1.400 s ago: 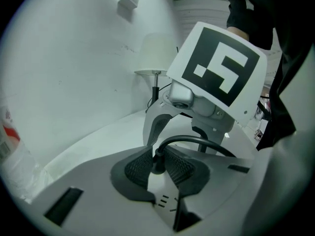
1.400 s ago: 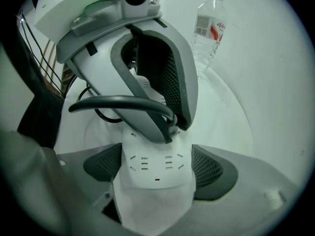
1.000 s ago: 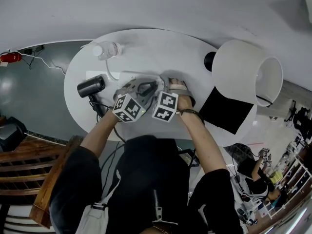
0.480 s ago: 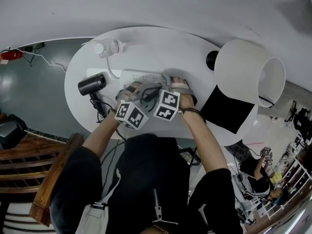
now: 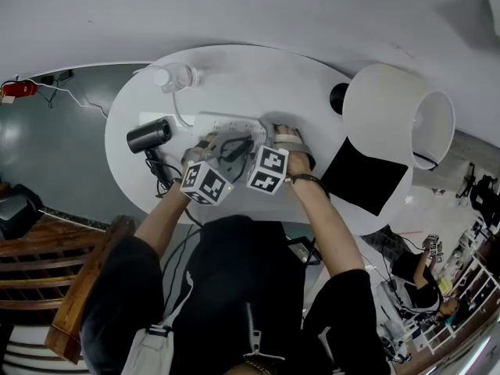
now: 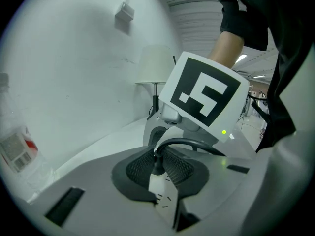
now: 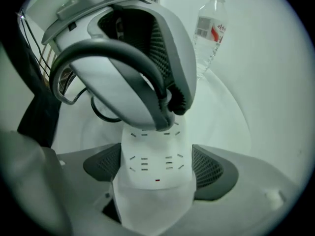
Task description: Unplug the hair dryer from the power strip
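The left tool was clenched on the plug of the hair dryer, at the power strip, which the right tool gripped on the counter. A straight pull seemed best to me. I could not tell if the prongs were already loose.

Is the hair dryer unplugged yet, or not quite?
Not quite. Done: the right hand-held gripper is clamped on the white power strip to steady it, and the left hand-held gripper pinches the black plug. In hand: the pull, with the plug seemingly seated against the strip. Left: getting it fully out. The hair dryer lies untouched on the table.
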{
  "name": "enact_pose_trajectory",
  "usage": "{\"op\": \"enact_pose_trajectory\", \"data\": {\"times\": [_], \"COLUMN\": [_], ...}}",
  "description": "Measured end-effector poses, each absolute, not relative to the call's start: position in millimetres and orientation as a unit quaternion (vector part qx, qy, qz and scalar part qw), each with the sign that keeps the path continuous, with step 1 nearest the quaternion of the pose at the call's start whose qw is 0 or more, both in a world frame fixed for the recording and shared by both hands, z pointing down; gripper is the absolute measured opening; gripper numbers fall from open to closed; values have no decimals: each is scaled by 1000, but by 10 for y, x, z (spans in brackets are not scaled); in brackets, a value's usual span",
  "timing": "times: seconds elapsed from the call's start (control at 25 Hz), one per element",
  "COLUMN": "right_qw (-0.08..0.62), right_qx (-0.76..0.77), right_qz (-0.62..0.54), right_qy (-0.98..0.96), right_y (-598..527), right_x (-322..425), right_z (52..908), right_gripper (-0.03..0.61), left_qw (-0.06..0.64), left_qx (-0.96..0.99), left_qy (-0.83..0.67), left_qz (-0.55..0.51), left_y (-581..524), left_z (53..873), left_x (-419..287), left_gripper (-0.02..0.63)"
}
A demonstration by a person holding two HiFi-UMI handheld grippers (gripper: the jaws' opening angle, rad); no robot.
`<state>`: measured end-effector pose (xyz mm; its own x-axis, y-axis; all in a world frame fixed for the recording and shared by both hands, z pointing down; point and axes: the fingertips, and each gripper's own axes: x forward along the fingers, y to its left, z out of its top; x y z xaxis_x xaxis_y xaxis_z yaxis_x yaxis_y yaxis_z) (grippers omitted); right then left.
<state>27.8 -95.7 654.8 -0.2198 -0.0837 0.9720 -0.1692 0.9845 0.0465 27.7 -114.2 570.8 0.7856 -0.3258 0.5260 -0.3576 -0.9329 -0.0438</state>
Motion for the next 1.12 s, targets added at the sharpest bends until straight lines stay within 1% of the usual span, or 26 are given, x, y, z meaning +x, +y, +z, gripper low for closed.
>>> {"op": "enact_pose_trajectory", "data": {"times": [0.48, 0.56, 0.64, 0.84, 0.96, 1.0, 1.04, 1.12], "right_qw": [598, 585, 574, 556, 549, 550, 551, 554], "right_qx": [109, 123, 135, 158, 176, 182, 189, 196], "right_qz": [0, 2, 7, 6, -14, -24, -34, -40], "right_qy": [-794, -802, -807, -816, -817, -815, -812, -808], "right_y": [-956, -950, -923, -842, -823, -820, -811, -767], "right_x": [339, 350, 369, 402, 409, 419, 434, 466], "right_z": [6397, 6332, 6271, 6138, 6048, 6025, 6009, 5995], "right_gripper": [428, 423, 403, 263, 151, 91, 14, 5], "left_qw": [45, 48, 50, 53, 53, 53, 53, 54], "left_qx": [934, 933, 933, 929, 926, 925, 924, 922], "left_qy": [-217, -222, -226, -241, -252, -255, -258, -264], "left_qz": [280, 279, 277, 277, 276, 276, 277, 278], "left_y": [-1118, -1112, -1098, -1032, -982, -963, -941, -890], "left_z": [5682, 5664, 5633, 5578, 5546, 5541, 5538, 5523], "left_x": [78, 68, 65, 47, 31, 27, 26, 31], "left_gripper": [57, 57, 58, 58, 58, 58, 60, 60]}}
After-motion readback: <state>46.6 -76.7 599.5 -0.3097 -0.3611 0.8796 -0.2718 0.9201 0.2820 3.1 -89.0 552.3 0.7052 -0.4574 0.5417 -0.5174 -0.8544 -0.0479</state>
